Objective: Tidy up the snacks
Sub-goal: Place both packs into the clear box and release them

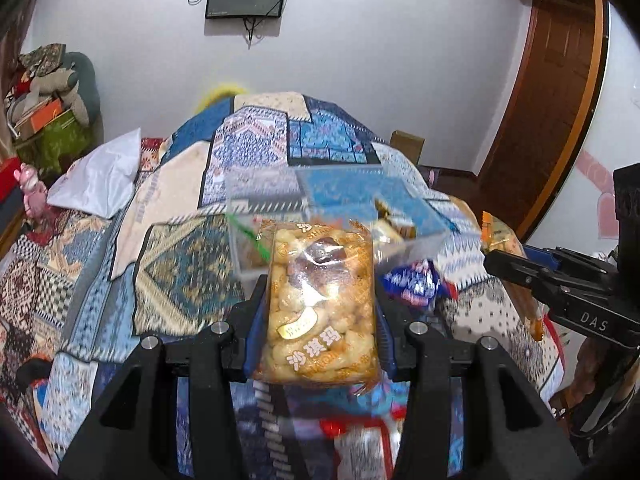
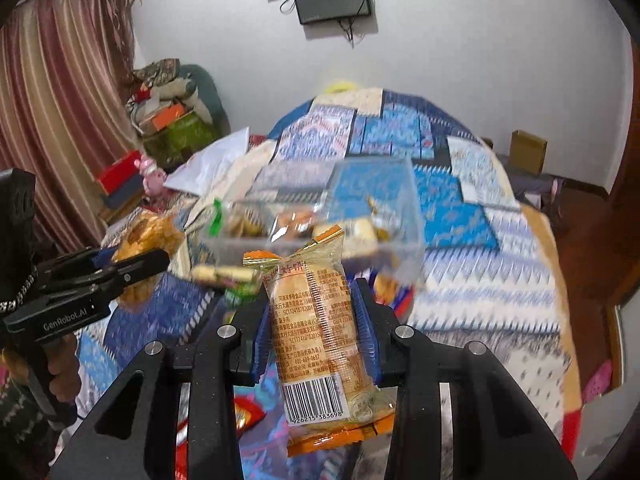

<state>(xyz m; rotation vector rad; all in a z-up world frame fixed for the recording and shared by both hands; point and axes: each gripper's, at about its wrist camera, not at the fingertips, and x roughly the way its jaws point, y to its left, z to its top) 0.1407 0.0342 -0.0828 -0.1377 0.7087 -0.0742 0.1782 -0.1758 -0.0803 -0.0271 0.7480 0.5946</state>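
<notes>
My left gripper (image 1: pixel 320 304) is shut on a clear pack of golden puffed-rice cake (image 1: pixel 322 304), held above the bed in front of a clear plastic box (image 1: pixel 280 196). My right gripper (image 2: pixel 316 328) is shut on an orange-edged biscuit pack with a barcode (image 2: pixel 320 344), also held in front of the clear box (image 2: pixel 380 184). The box holds several wrapped snacks. Each gripper shows in the other's view: the right one (image 1: pixel 520 268) at the right edge, the left one (image 2: pixel 140 264) at the left with its golden pack.
A patchwork quilt (image 1: pixel 180 280) covers the bed. Loose snacks lie near the box: a blue wrapper (image 1: pixel 412 280), a green-and-yellow pack (image 2: pixel 232 276), a red wrapper (image 2: pixel 244 416). A white pillow (image 1: pixel 100 176) lies left. Clutter (image 1: pixel 44 112) and curtains (image 2: pixel 48 120) stand left, a wooden door (image 1: pixel 552 92) right.
</notes>
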